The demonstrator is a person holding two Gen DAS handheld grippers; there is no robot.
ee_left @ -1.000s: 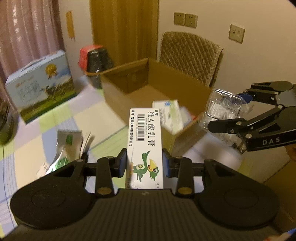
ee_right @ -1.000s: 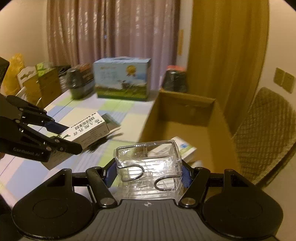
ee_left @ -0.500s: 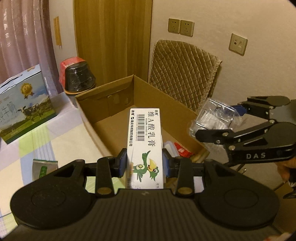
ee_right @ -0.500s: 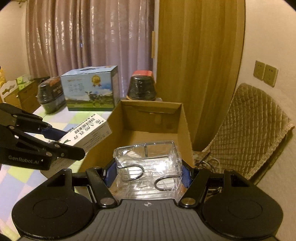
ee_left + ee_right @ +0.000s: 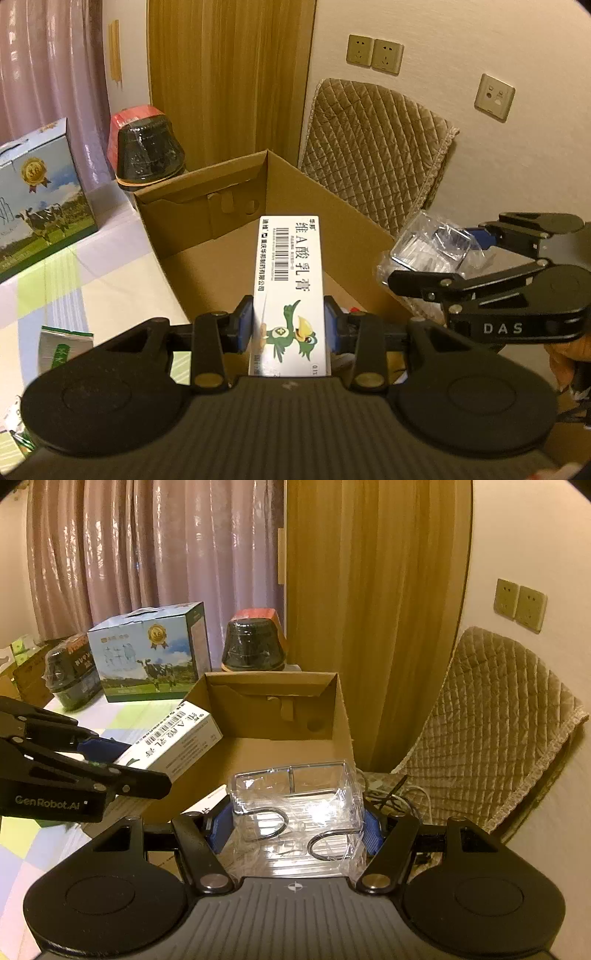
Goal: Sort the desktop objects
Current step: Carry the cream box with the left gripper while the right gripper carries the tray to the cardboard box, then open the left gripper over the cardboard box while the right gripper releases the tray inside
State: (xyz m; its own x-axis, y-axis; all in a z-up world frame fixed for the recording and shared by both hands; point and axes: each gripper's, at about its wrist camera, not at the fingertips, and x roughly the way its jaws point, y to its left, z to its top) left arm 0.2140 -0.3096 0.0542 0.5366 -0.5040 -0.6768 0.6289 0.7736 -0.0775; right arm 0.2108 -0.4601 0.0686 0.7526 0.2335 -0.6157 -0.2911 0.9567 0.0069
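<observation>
The carton (image 5: 236, 221) stands open at the table's (image 5: 122, 273) far corner, with a few small things already lying low inside it, too hidden to name, so part of the sorting looks done. Two more pieces are on their way in: the left gripper (image 5: 290, 326) is clamped on a white box (image 5: 290, 280) held over the carton's mouth, and the right gripper (image 5: 295, 821), jaws set wide, pinches a clear tray (image 5: 295, 805) in crinkled film over the carton's near right corner. Neither has been let go yet. A green-and-white packet (image 5: 62, 350) lies on the table near its front left edge, so more sorting probably remains. The white box shows a barcode, a green cartoon bird and large Chinese characters reading 维A酸乳膏. The left gripper's arm reads "GenRobot.AI" in the right wrist view, and the right gripper's arm reads "DAS". The milk case (image 5: 147, 653) with cows bears a gold medal, its lettering too small to read.
</observation>
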